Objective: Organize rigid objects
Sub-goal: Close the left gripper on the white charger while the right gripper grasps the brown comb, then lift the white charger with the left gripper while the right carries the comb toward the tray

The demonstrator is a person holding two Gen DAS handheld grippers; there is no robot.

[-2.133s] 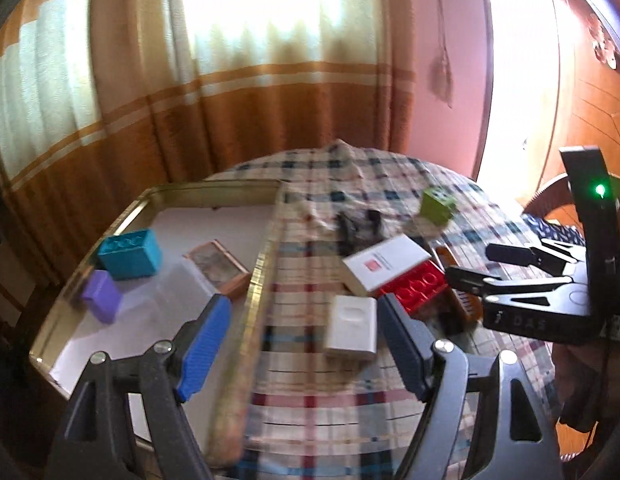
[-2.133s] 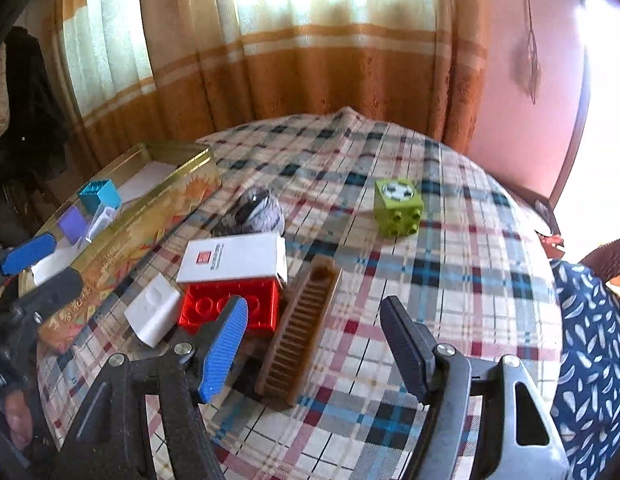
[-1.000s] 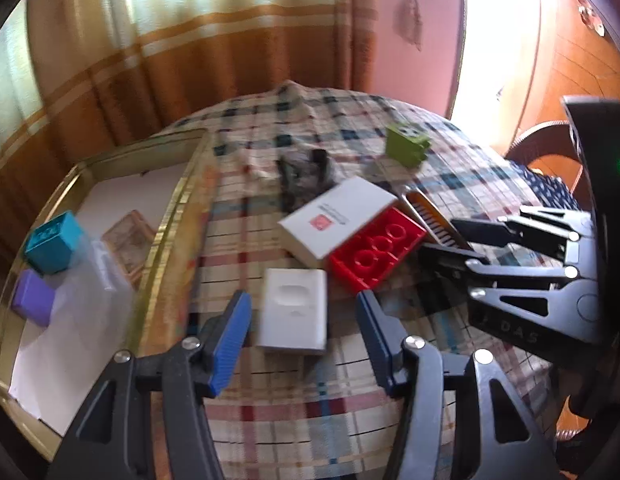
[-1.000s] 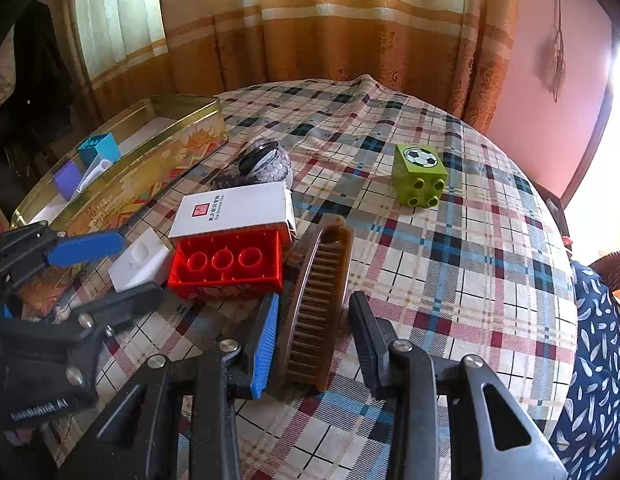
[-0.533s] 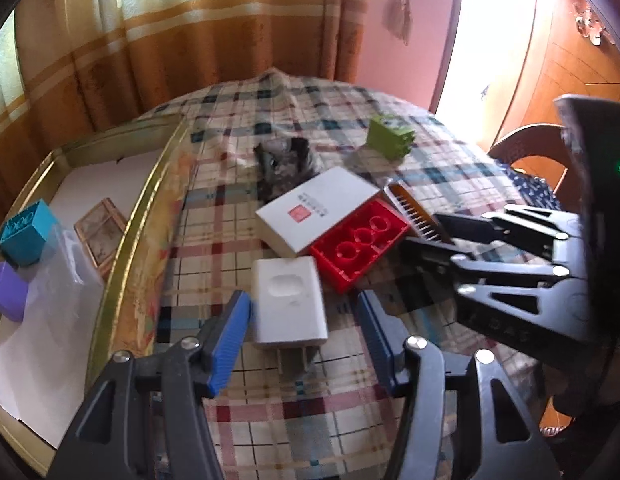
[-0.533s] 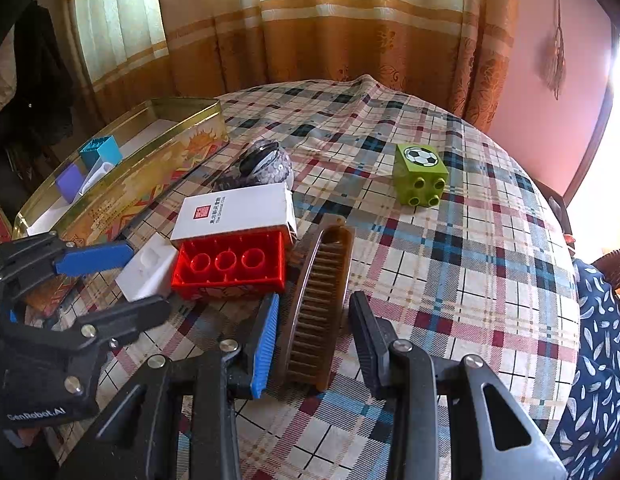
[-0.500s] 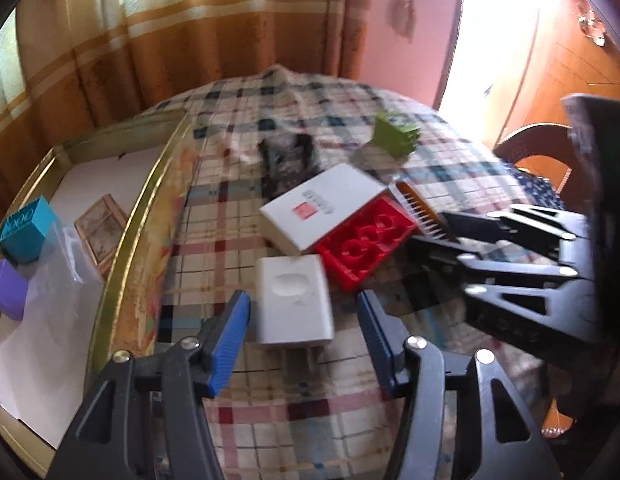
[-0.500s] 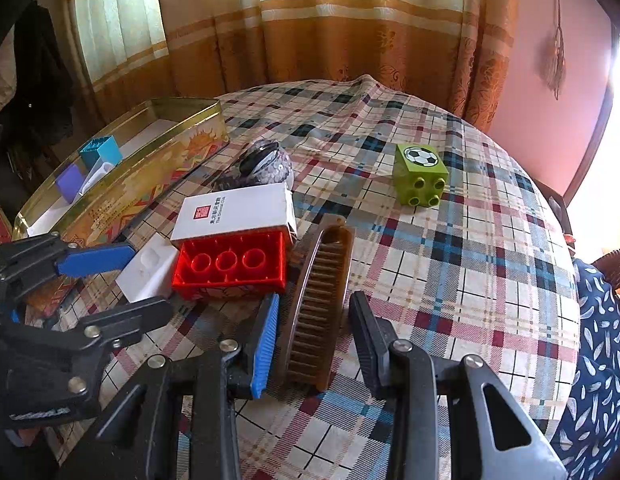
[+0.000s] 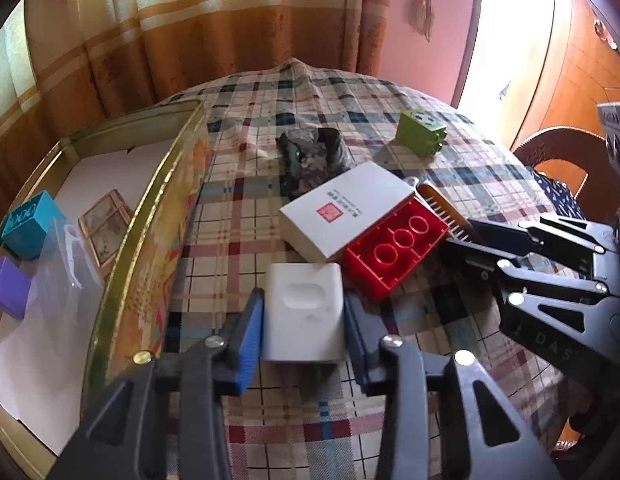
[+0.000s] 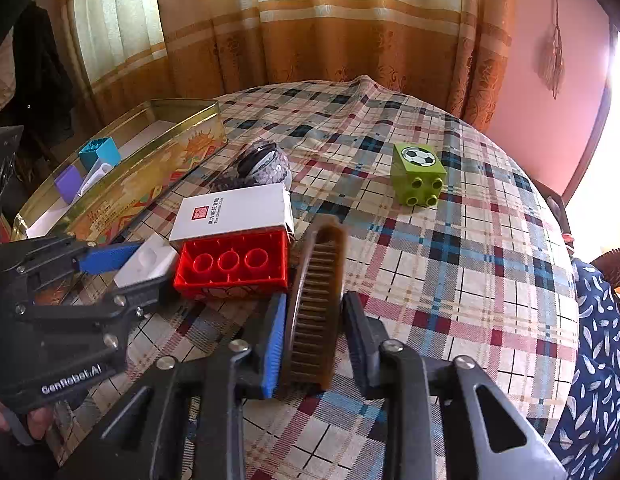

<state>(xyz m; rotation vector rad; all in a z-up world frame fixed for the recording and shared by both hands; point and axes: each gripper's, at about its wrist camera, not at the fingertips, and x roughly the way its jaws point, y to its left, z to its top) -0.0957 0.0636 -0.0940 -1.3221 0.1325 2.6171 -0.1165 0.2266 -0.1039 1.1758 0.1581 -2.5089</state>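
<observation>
Two grips are being made at once, and I am trying to keep each one square. I am closing my left gripper on the white plastic case; the case is sitting between the blue pads on the checked tablecloth, and the pads are looking as good as touching its long sides, though the fisheye is making it hard to say whether they are pressing yet. My right gripper is drawn in tight around the near end of the brown comb, which is lying teeth-up beside the red brick.

To do this step well, I am thinking of finishing the left squeeze before lifting, since the case looks smooth and could slip from a half-made grip. I am holding the comb near one end, so it will probably droop or twist; I am planning a slow, straight lift. The red brick and the white box are lying close to both, so I am intending to rise clear before swinging toward the gold tin, where the teal block and purple block are already sitting.
</observation>
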